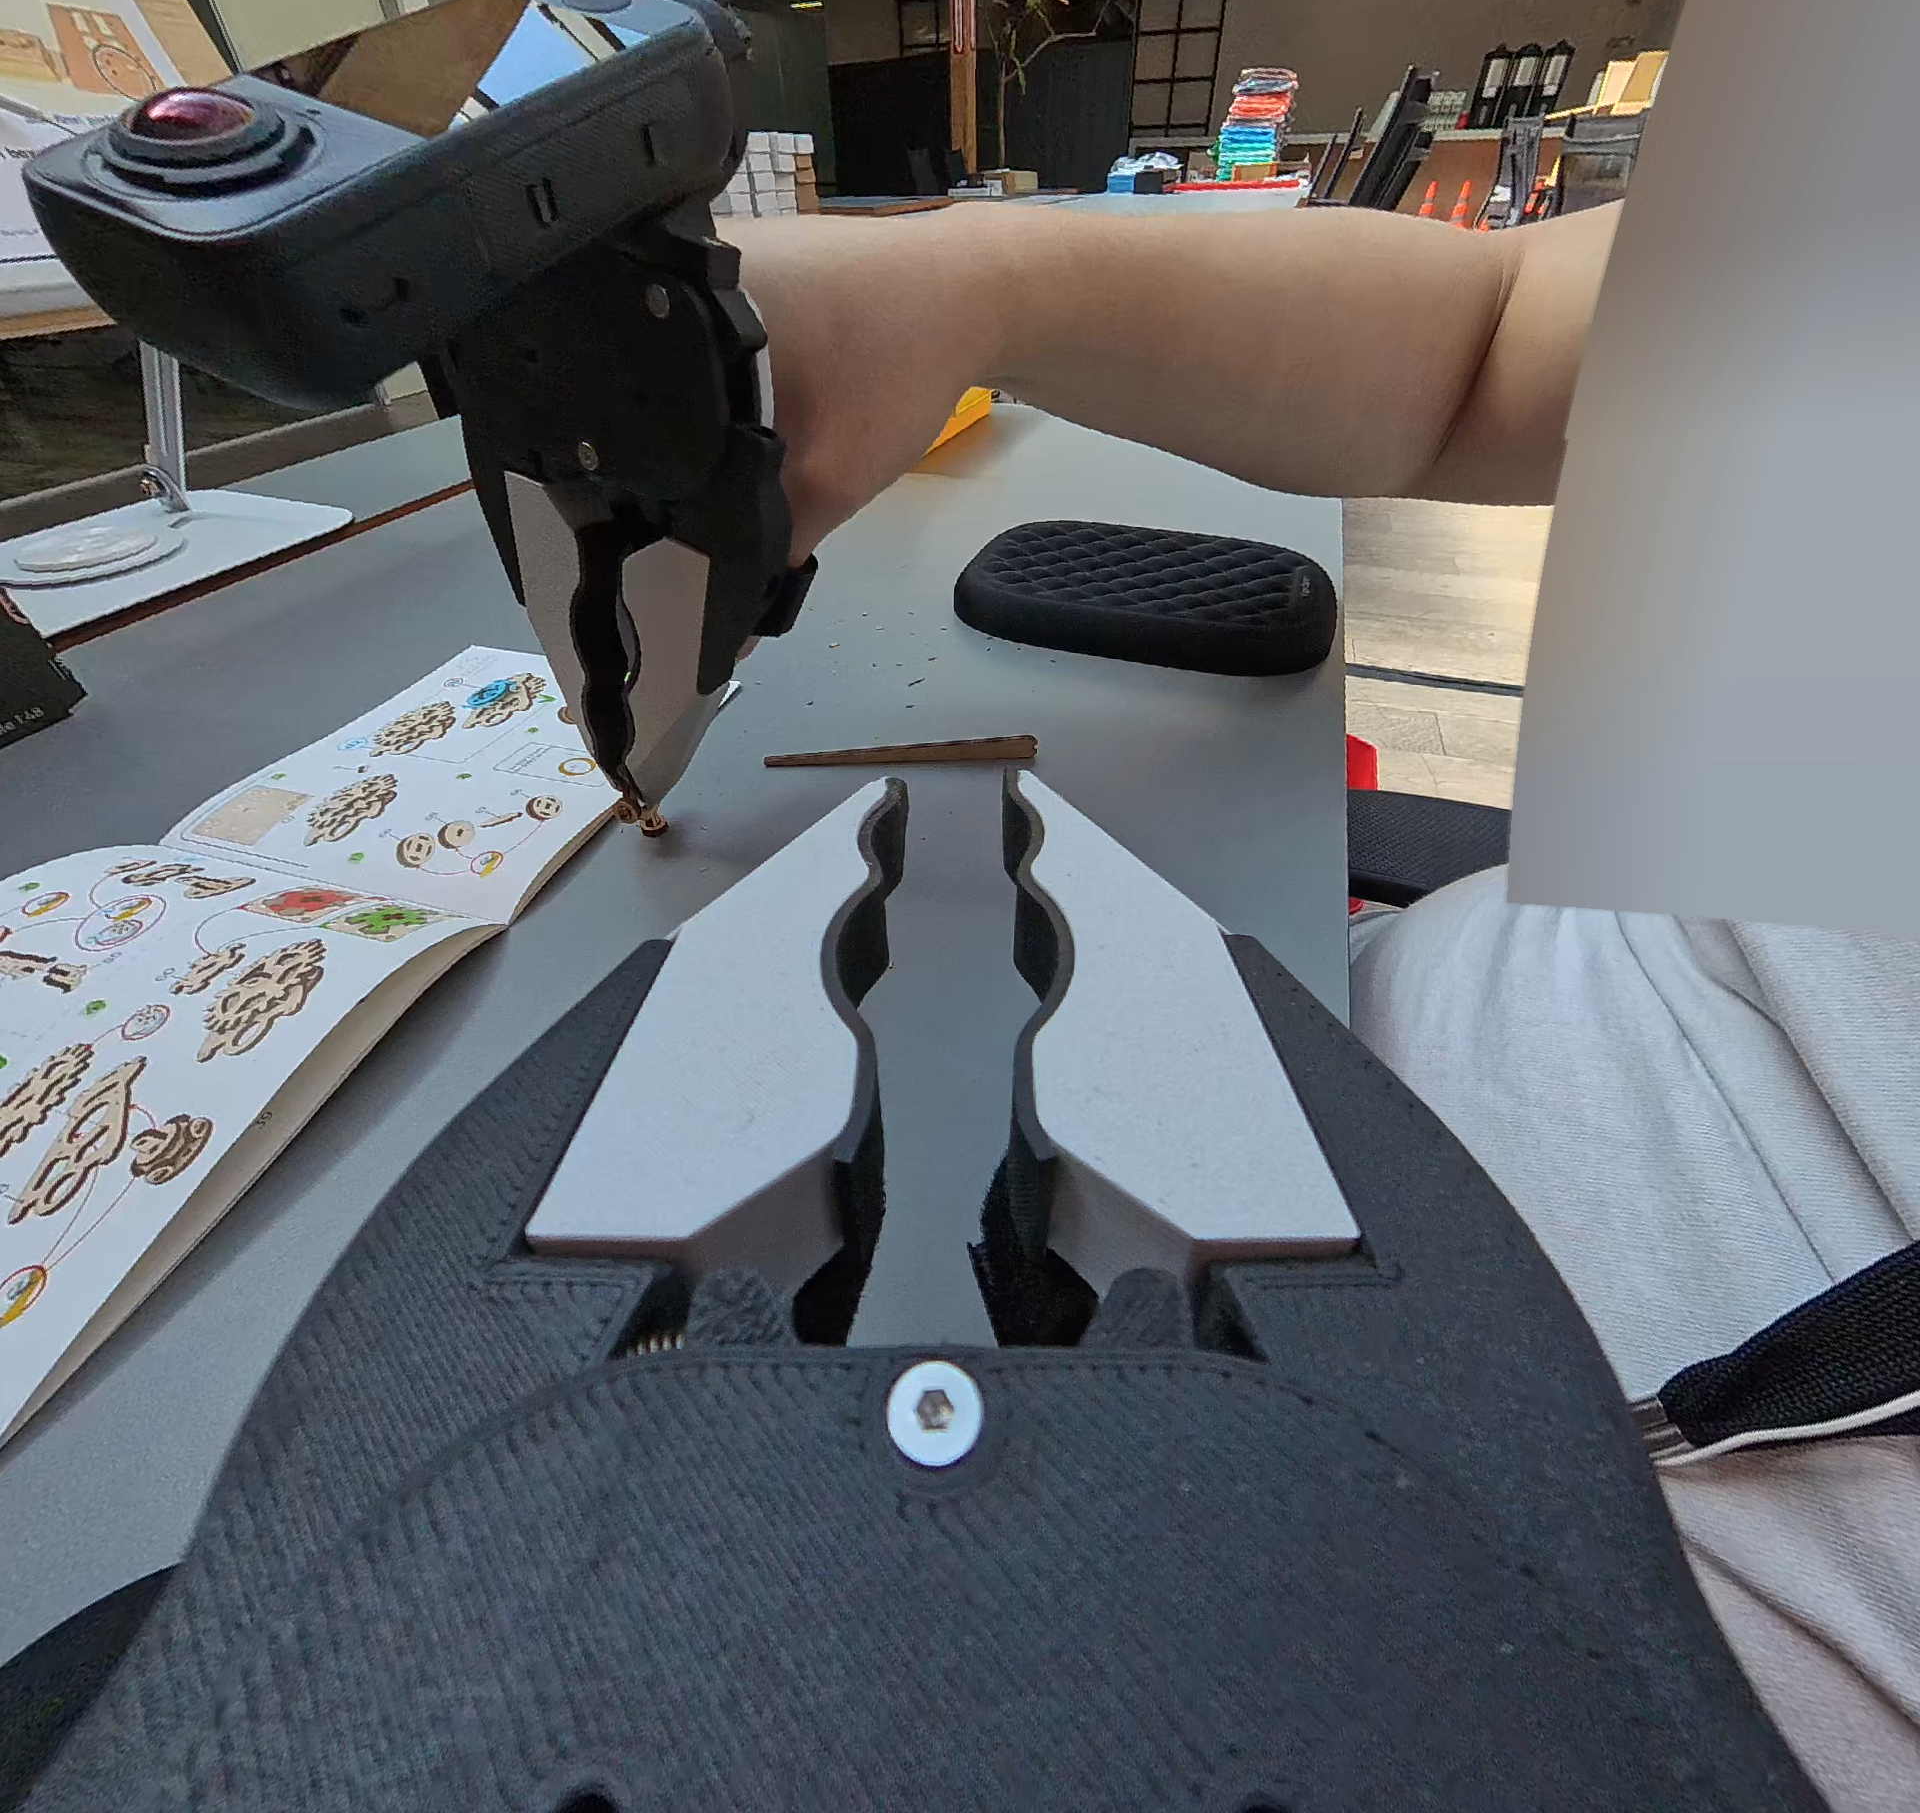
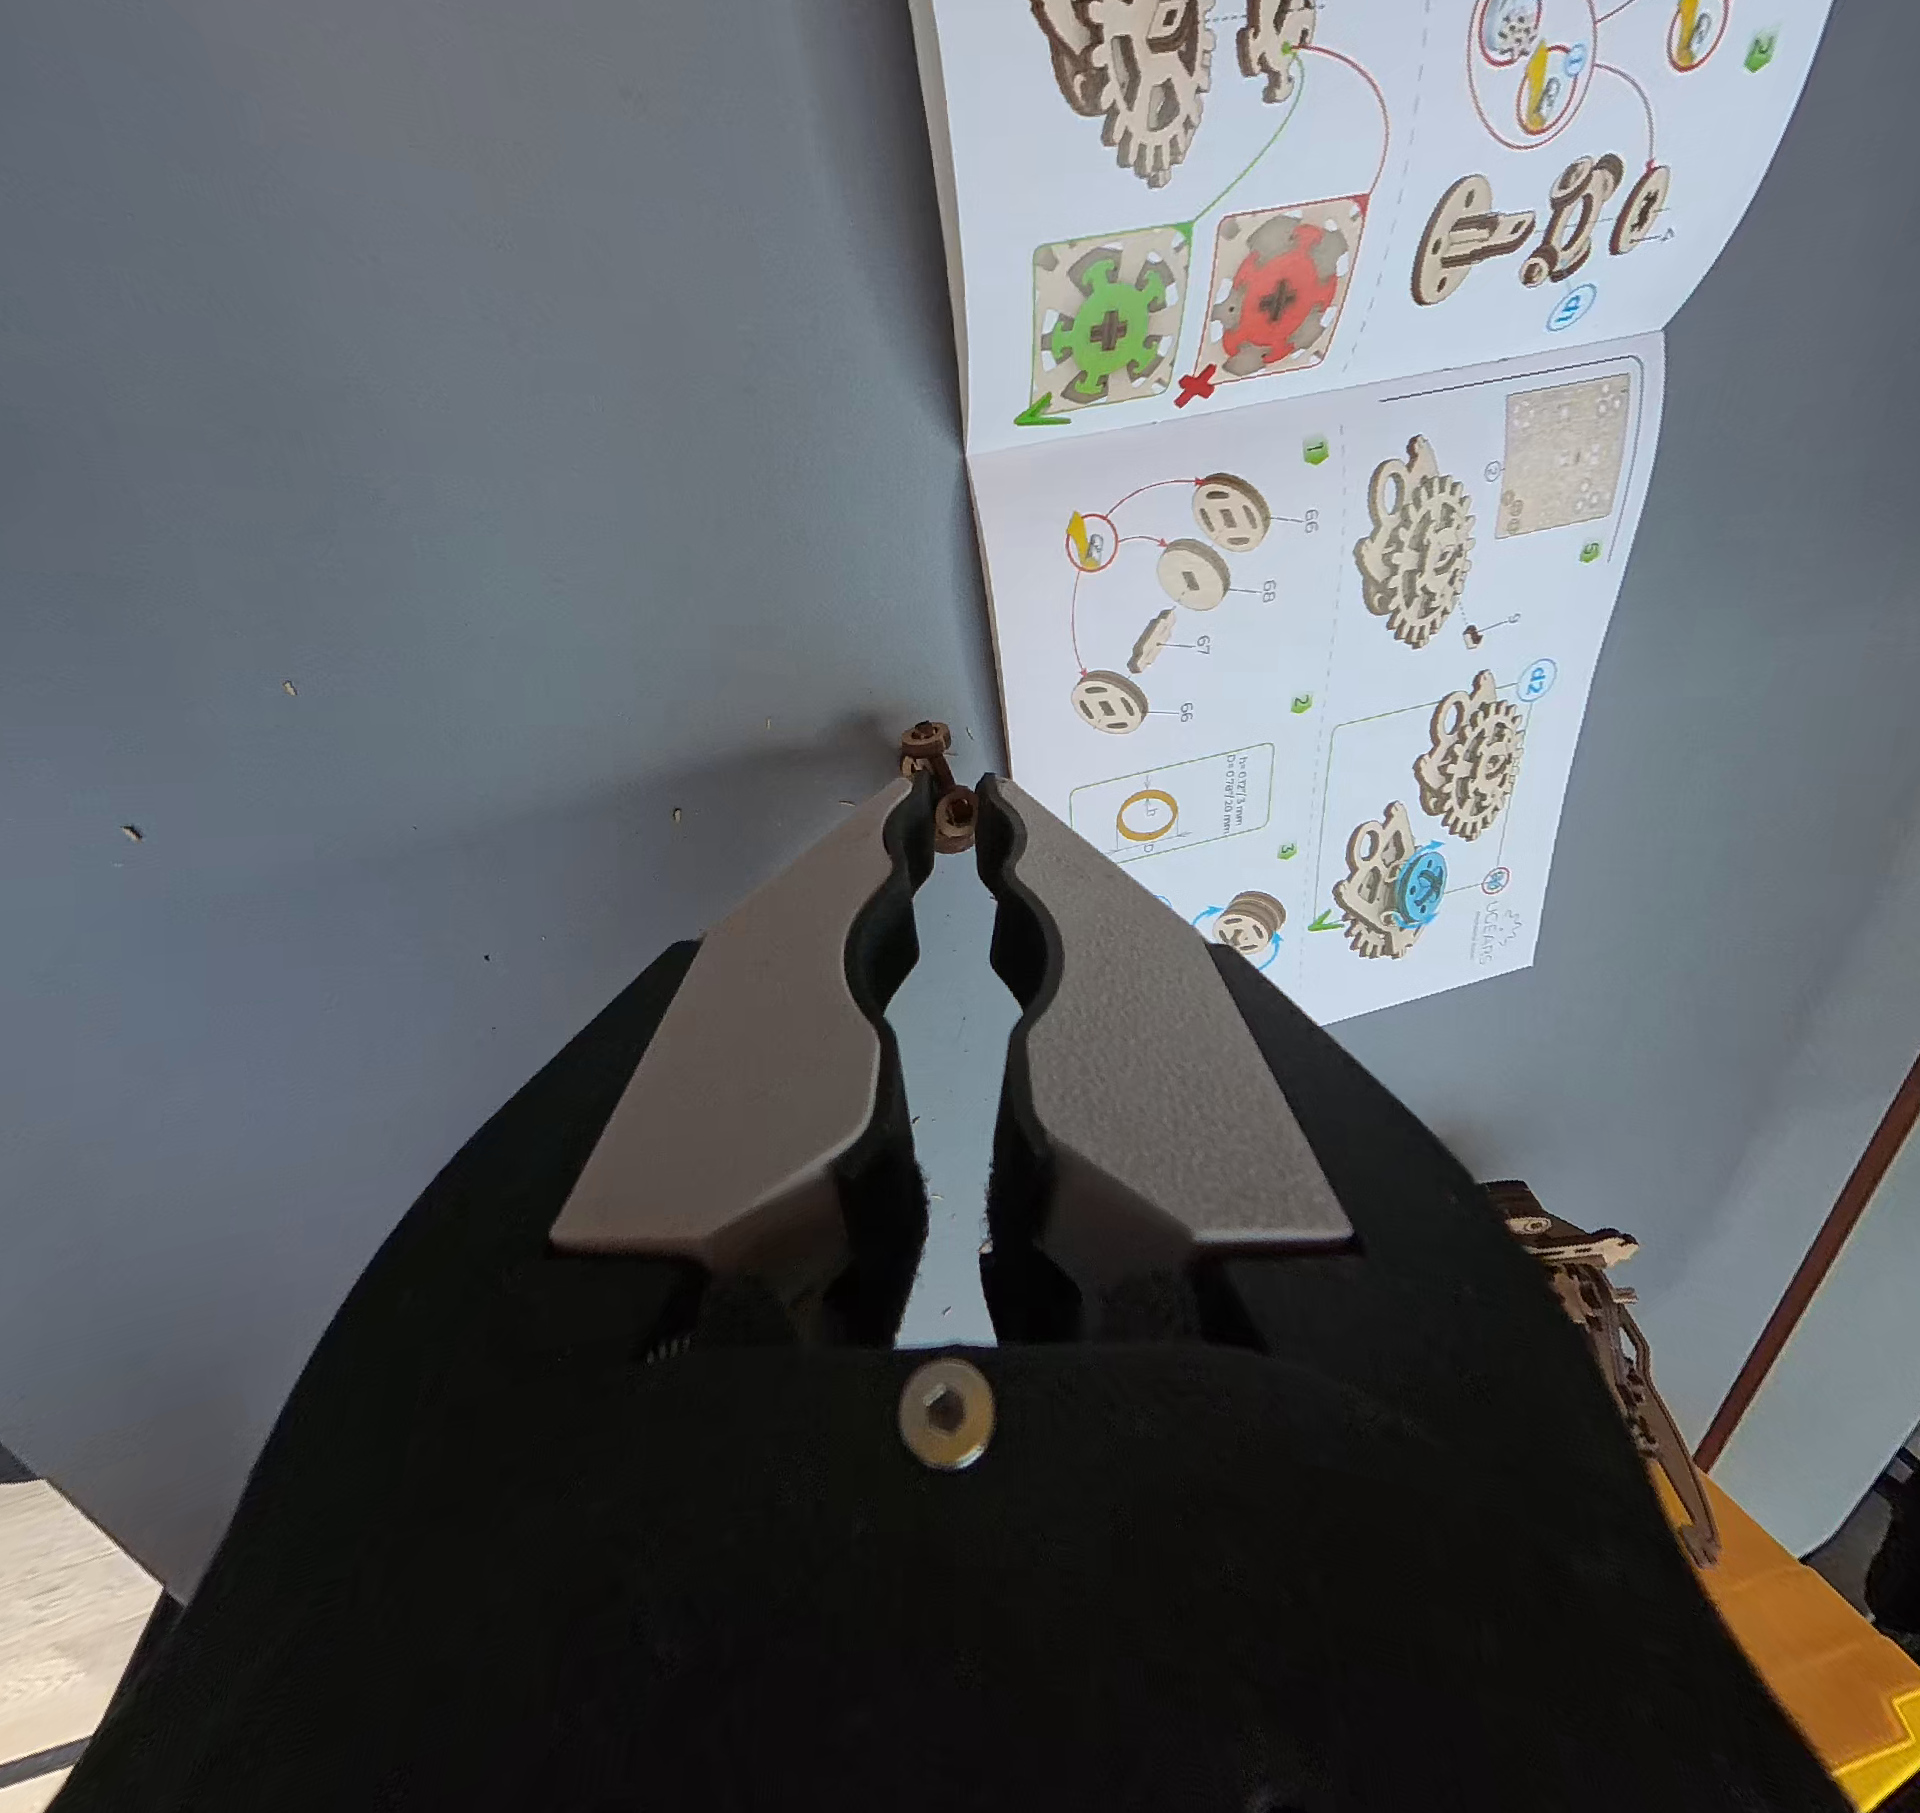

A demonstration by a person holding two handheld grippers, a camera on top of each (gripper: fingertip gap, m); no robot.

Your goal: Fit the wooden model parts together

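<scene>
A small wooden part, a short axle with two tiny wheels [image 2: 940, 781], rests on the grey table [image 2: 416, 413] by the booklet's edge. My right gripper [image 2: 948, 795] points down at it and is shut on it, one wheel between the tips. The left wrist view shows the same gripper [image 1: 630, 784] pressing the part [image 1: 642, 816] against the table. My left gripper [image 1: 954, 795] is open and empty, low over the table. A thin wooden stick [image 1: 904, 753] lies just beyond its tips.
An open instruction booklet [image 1: 260, 932] lies to the left; it also shows in the right wrist view [image 2: 1351, 413]. A black padded rest [image 1: 1143, 594] sits near the table's right edge. A partly built wooden model [image 2: 1590, 1348] lies on a yellow sheet [image 2: 1787, 1659]. A person's forearm [image 1: 1143, 340] crosses above. My hands' fingertips stand some 15 cm from each other.
</scene>
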